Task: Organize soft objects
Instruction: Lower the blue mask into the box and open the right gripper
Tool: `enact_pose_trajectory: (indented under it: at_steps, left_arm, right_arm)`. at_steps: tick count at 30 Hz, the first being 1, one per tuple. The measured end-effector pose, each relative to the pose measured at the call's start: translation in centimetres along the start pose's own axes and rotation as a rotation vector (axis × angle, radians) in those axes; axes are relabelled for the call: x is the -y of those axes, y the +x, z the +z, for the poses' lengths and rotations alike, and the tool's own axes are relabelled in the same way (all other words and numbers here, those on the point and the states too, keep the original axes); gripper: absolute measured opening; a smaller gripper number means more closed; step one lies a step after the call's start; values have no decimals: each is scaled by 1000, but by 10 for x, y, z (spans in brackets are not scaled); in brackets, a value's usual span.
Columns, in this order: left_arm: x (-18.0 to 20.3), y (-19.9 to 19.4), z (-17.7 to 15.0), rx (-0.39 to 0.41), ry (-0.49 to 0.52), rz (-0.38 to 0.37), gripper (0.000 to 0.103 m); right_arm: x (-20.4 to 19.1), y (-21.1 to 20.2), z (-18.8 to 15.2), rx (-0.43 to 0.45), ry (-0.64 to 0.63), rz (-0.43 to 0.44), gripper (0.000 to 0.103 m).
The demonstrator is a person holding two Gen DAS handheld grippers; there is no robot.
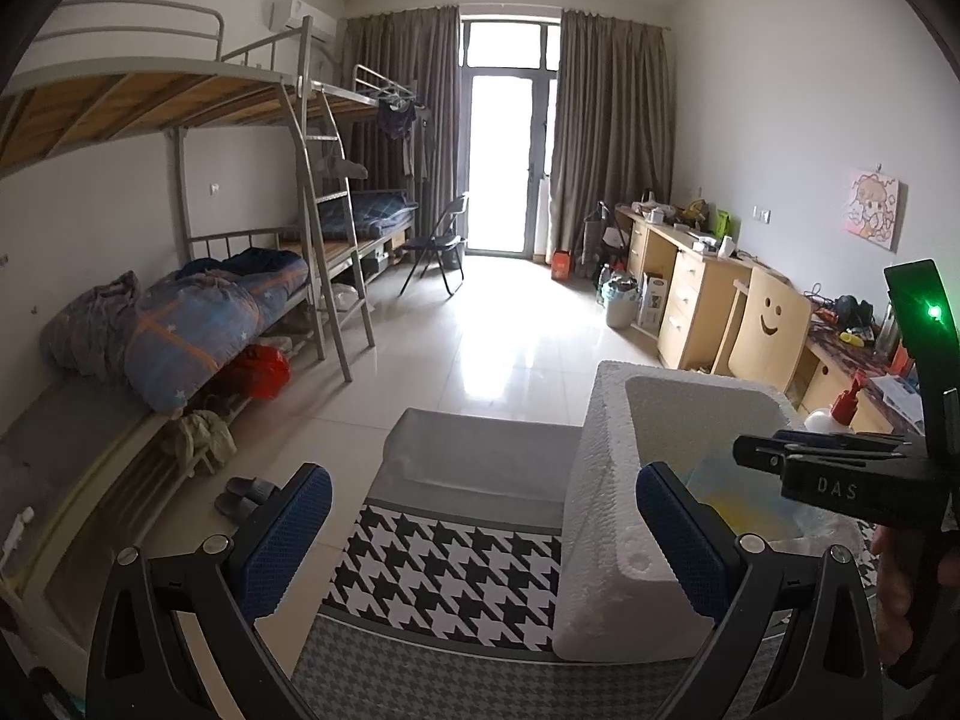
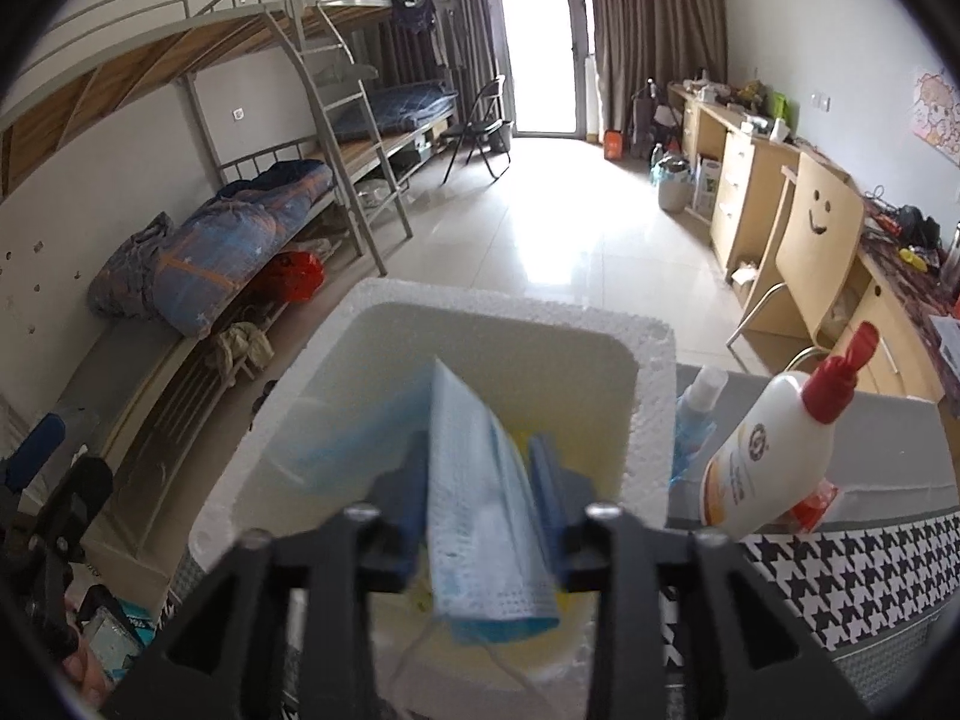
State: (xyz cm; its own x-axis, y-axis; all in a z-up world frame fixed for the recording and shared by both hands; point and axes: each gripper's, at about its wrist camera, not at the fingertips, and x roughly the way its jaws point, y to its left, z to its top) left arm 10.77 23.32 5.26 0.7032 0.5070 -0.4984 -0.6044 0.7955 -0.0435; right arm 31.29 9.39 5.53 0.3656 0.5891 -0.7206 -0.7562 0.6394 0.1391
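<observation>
Nearest the lens in the left wrist view, the left gripper (image 1: 480, 531) is seen with its blue pads spread wide and nothing between them, hovering over a black-and-white houndstooth cloth (image 1: 444, 564). Just to its right stands a white foam box (image 1: 606, 480), open at the top. Further right, the right gripper (image 1: 840, 468) is seen from the side reaching over the box – the letters "DAS" can be read on its black body, and a green light glows on the mount above it.

In the right wrist view, a blue face mask (image 2: 486, 498) is seen standing on edge between the blue pads of the right gripper, down inside the foam box. The jaws are narrow but appear slack rather than clamped; the mask is blurred, so contact with the pads cannot be settled. White ear loops trail below it, and something yellow lies under it in the box.

The mask is judged very light, limp and easily creased, not fragile. A hold across the pleated middle would likely serve best, since the loops would slip and tangle.

To the right of the box, a small blue spray bottle (image 2: 696, 414) stands beside a white bottle with a red pump cap (image 2: 774, 450); its round emblem is too blurred to read.
</observation>
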Motion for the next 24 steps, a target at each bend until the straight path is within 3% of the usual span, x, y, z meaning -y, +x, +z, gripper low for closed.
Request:
enact_pose_trajectory:
  at_steps: [3,15,21,24]
  left_arm:
    - [1,0,1,0,-1,1,102]
    - [13,-11,2,9,15,-17,102]
    - [19,-19,2,22,18,-26,102]
    - [25,-24,1,28,23,-34,102]
  right_arm:
    - [-1,-3,-1,-1,-9,12,53]
    - [1,-23,-2,45,-10,-1,58]
    - [1,-43,-8,123,-32,-24,85]
    - [3,-54,-12,155,-46,-31,87]
